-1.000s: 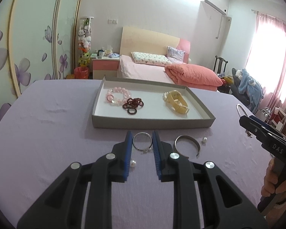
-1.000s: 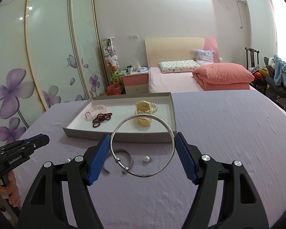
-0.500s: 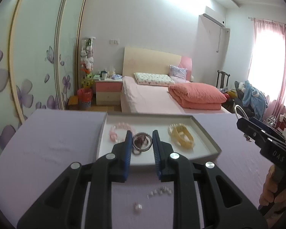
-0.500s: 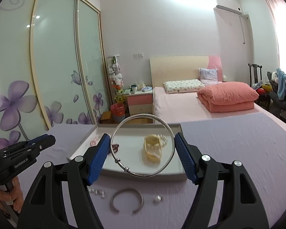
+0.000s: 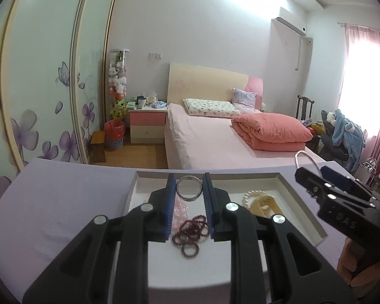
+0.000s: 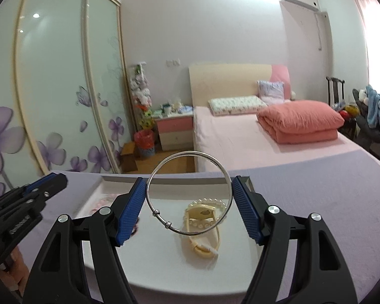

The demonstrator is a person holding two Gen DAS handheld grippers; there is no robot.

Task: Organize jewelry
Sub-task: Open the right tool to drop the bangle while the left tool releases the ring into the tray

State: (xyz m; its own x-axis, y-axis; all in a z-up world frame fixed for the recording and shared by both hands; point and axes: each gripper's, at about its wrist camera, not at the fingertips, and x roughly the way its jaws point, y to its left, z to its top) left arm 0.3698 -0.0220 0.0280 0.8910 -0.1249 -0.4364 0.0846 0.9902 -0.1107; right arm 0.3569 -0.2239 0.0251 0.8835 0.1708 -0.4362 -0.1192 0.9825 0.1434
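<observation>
Table [image 5: 50,202] under lilac cloth carries 1 shallow grey tray [image 5: 301,202] holding bracelets.

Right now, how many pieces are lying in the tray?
3 visible: pink bead bracelet at left, dark red bead bracelet in the middle, cream watch at right. The grippers cover parts of the tray, so more may be hidden.

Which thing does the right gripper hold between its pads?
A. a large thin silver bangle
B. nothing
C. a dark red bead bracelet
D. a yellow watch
A: the large silver bangle sits clamped between the blue pads of the right gripper, above the white tray.
</observation>
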